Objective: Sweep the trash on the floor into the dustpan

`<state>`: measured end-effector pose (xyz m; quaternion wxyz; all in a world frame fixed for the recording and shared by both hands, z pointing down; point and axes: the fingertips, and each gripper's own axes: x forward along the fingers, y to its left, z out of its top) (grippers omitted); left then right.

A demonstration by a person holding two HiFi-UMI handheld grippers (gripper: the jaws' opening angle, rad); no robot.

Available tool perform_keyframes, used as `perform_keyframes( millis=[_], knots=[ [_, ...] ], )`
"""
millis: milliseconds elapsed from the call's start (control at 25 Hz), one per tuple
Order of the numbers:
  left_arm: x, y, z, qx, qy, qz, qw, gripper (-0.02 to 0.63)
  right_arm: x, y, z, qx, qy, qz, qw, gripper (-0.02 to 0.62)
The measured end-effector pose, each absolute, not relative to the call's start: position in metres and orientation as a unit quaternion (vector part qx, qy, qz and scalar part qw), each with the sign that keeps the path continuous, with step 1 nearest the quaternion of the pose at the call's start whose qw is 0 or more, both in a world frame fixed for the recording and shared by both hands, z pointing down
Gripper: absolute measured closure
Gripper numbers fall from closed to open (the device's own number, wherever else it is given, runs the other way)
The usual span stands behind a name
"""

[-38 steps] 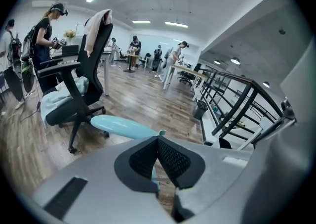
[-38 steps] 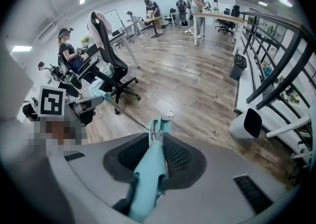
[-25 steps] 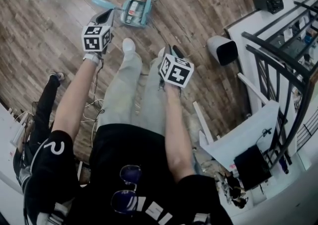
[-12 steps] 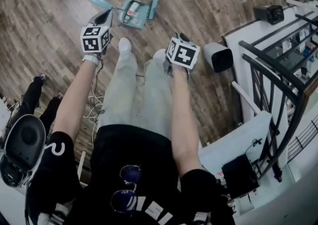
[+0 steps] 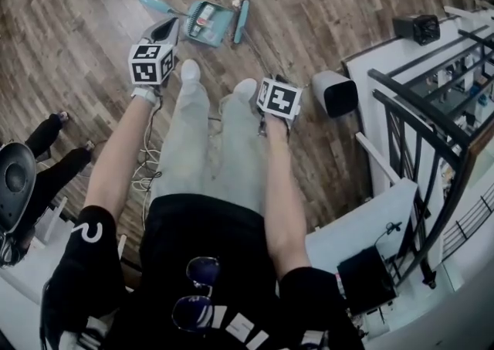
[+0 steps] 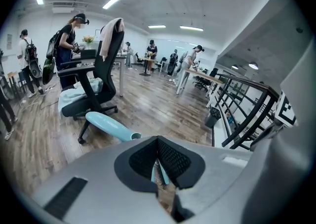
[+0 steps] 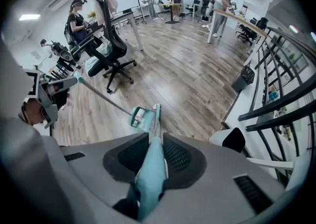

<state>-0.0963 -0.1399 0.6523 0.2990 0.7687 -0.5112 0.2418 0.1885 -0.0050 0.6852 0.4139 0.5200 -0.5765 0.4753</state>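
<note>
Right gripper clamped on broom handle, broom head on floor touching dustpan right edge, left gripper jaws narrowed on dustpan pole, trash inside dustpan, ahead of shoes.

The brown wood-plank floor carries a teal plastic dustpan with small scraps of trash inside it. A teal broom rests its head on the boards right against the pan's open edge. The person's two white shoes stand just behind the pan. A white cylindrical bin sits to the right, a loose tangle of pale cables lies to the left, and a black wheeled office chair stands well apart
</note>
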Motion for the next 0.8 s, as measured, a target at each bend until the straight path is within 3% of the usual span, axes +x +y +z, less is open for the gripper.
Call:
perform_keyframes(
  millis=[440, 800],
  knots=[
    [-0.068, -0.12, 0.653, 0.787, -0.485, 0.249, 0.289, 0.607, 0.185, 0.055, 0.685, 0.506, -0.564, 0.513, 0.402, 0.511],
    [-0.069, -0.107, 0.653, 0.795, -0.47, 0.257, 0.286, 0.608, 0.198, 0.063, 0.663, 0.544, -0.563, 0.479, 0.397, 0.511]
  ],
)
